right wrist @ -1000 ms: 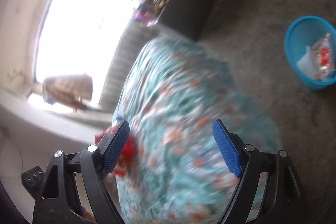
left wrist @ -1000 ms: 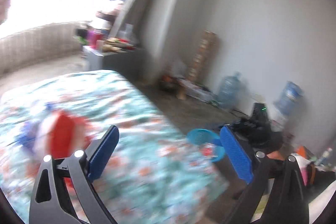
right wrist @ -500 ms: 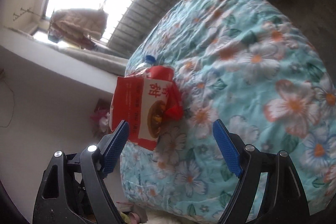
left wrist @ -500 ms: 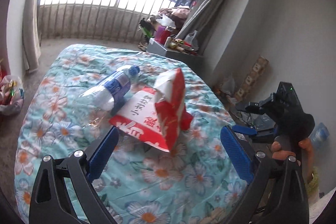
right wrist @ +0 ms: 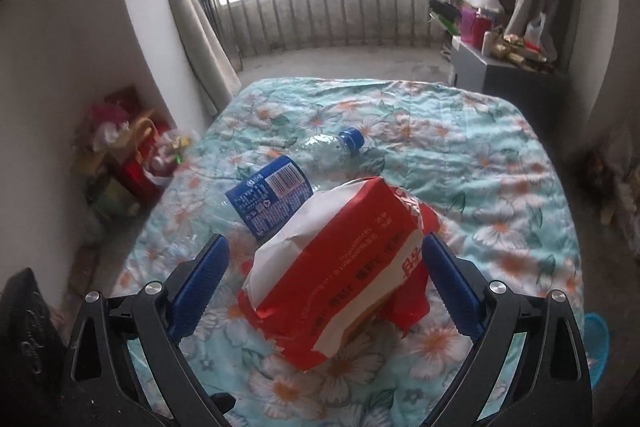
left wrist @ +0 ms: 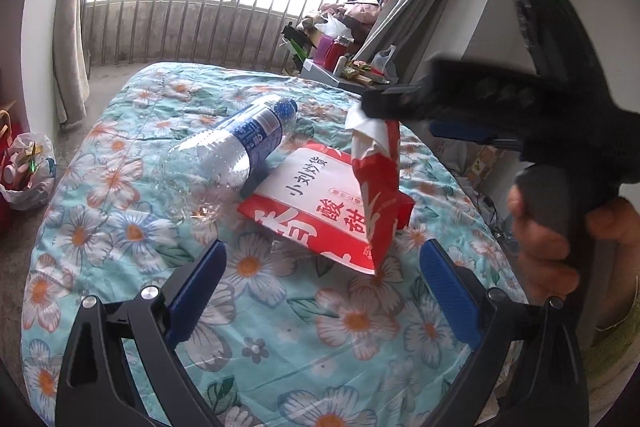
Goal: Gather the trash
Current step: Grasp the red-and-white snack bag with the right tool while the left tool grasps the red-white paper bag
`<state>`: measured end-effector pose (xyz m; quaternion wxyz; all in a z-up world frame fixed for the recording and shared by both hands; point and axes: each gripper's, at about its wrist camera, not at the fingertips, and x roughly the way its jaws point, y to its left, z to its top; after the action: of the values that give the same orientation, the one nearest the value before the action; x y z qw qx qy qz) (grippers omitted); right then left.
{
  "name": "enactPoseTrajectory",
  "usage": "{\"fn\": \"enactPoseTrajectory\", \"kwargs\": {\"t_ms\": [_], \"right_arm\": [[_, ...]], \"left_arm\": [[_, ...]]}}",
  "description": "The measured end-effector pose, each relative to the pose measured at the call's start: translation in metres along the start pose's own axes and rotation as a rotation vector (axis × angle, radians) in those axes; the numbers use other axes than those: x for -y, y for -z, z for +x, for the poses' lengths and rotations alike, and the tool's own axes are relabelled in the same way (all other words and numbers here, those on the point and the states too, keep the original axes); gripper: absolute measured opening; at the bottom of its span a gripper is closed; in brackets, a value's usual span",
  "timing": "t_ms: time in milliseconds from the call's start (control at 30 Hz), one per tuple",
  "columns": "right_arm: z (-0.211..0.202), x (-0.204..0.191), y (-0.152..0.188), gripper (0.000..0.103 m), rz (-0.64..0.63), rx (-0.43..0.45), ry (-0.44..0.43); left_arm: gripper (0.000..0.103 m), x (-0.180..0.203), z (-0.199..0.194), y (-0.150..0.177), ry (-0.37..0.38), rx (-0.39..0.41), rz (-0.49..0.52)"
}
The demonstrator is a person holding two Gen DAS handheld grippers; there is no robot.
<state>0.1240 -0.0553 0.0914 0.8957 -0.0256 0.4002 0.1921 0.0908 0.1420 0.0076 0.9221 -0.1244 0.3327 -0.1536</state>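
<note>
Right wrist view: the right tool (right wrist: 326, 281) is held spread wide, its blue pads flanking the red-and-white snack bag (right wrist: 340, 267) without touching it. The step in hand is judged to be the approach to this bag; closing on its raised crumpled top is what the next move calls for. Just beyond it, on the floral bed (right wrist: 480, 167), an empty plastic bottle (right wrist: 296, 175) is seen. In the left wrist view the left tool (left wrist: 320, 285) is likewise held apart and empty, short of the bag, and only there is the right tool's body seen above the bag's top, while only the right view catches a blue basket (right wrist: 598, 343) at the bed's edge
</note>
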Motion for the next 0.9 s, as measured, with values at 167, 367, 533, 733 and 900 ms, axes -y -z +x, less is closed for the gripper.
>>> {"fn": "enactPoseTrajectory", "kwargs": {"t_ms": [167,367,533,733,900], "right_arm": [[0.023,-0.008,0.018,0.086,-0.108,-0.039,0.12],[-0.003,0.043,0.029,0.026,0.091,-0.048,0.031],[-0.051,0.086,0.035,0.023,0.222,0.053,-0.079],[-0.11,0.123,0.051,0.023,0.236,0.126,-0.064],[-0.119,0.118,0.084,0.024,0.087,0.048,0.039]], "left_arm": [[0.095,-0.005,0.002,0.002,0.001,-0.019,-0.011],[0.095,-0.008,-0.002,0.001,0.01,-0.01,-0.005],[0.095,-0.002,-0.008,0.0,0.036,0.005,0.005],[0.09,0.005,-0.011,0.001,0.07,0.005,0.008],[0.072,0.005,-0.009,-0.002,0.144,-0.009,-0.04]]}}
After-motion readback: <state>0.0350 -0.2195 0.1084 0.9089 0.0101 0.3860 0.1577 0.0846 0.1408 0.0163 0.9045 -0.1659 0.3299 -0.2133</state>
